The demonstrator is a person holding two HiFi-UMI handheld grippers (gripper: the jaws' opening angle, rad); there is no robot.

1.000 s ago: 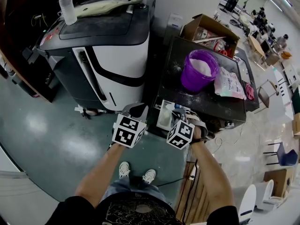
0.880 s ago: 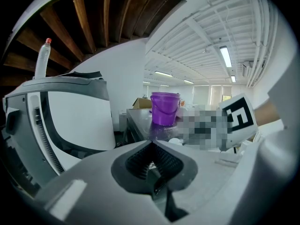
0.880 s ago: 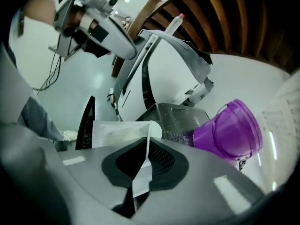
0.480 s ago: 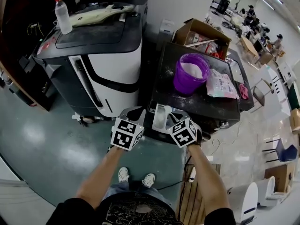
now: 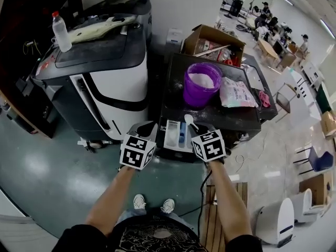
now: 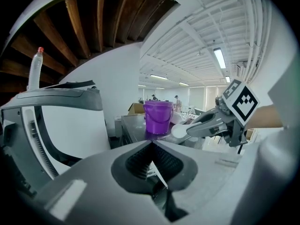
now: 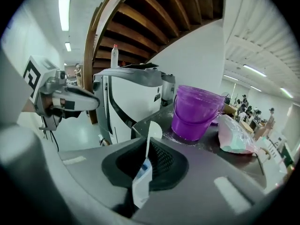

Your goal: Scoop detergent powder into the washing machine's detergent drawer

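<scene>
The washing machine's black top [image 5: 226, 114] carries a purple bucket [image 5: 201, 84] of white powder. The white detergent drawer [image 5: 170, 135] stands pulled out of its front, with a blue insert inside. My right gripper [image 5: 197, 128] is shut on the handle of a white scoop [image 5: 188, 119], whose bowl hangs over the drawer's back end. In the right gripper view the scoop [image 7: 153, 131] rises upright from the right gripper [image 7: 146, 162], with the bucket [image 7: 196, 112] beyond it. My left gripper [image 5: 147, 128] is shut and empty, just left of the drawer; its own view shows the left gripper [image 6: 150, 145] near the scoop [image 6: 179, 131].
A grey and white machine [image 5: 105, 72] stands on the left with a plastic bottle [image 5: 59, 31] on top. A detergent bag [image 5: 236, 93] lies right of the bucket, and a cardboard box [image 5: 212, 40] stands behind it. People sit at desks far back right.
The head view has shifted, so the machines sit lower left in frame. The right gripper has lifted a little, and the scoop now shows over the drawer. The left gripper stays beside the drawer.
</scene>
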